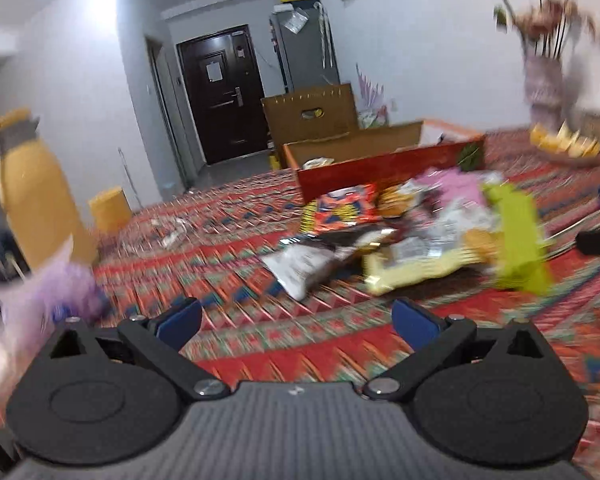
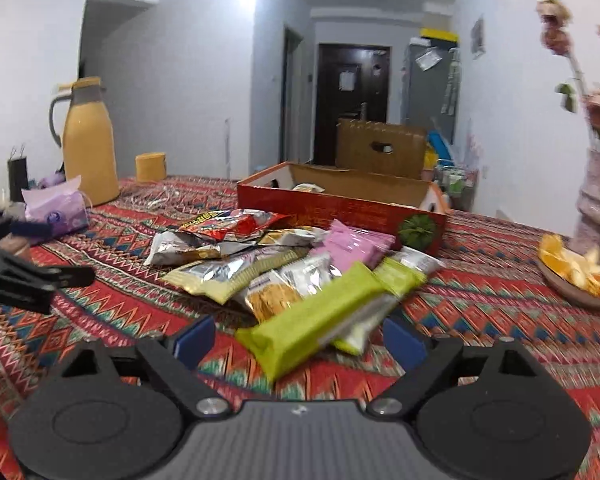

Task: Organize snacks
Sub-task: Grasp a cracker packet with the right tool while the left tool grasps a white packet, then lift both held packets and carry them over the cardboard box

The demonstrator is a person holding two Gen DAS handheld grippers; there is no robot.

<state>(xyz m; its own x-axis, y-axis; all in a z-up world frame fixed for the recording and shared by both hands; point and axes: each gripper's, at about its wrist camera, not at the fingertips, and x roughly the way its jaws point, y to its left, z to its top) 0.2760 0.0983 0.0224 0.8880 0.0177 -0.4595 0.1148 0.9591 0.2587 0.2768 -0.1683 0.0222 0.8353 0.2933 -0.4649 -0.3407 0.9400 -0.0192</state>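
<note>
Right hand-held gripper (image 2: pixel 300 342), black with blue pads, hovers low over the red patterned tablecloth (image 2: pixel 500 312) with its jaws spread wide, the near end of a long lime-green snack bar wrapper (image 2: pixel 320 320) lying between them but, as far as the view shows, not yet pinched. That bar sits at the front of a loose heap of foil and plastic snack packets (image 2: pixel 252 256), and just behind the heap stands the open red cardboard box (image 2: pixel 340 208), the likely home for them. The left hand-held gripper (image 1: pixel 296 320) also stands wide open and empty, over bare cloth short of a silver-and-brown foil packet (image 1: pixel 304 264).

To do this pick well, I would centre the pads on the bar's narrow width, near its end, and close only firmly enough to lift it, since the wrapper looks slick and its contents may crumble. Lifting straight up first should keep it from dragging the packets beneath. A dish of orange pieces (image 2: pixel 576 272) lies well to the side, clear of the path.
</note>
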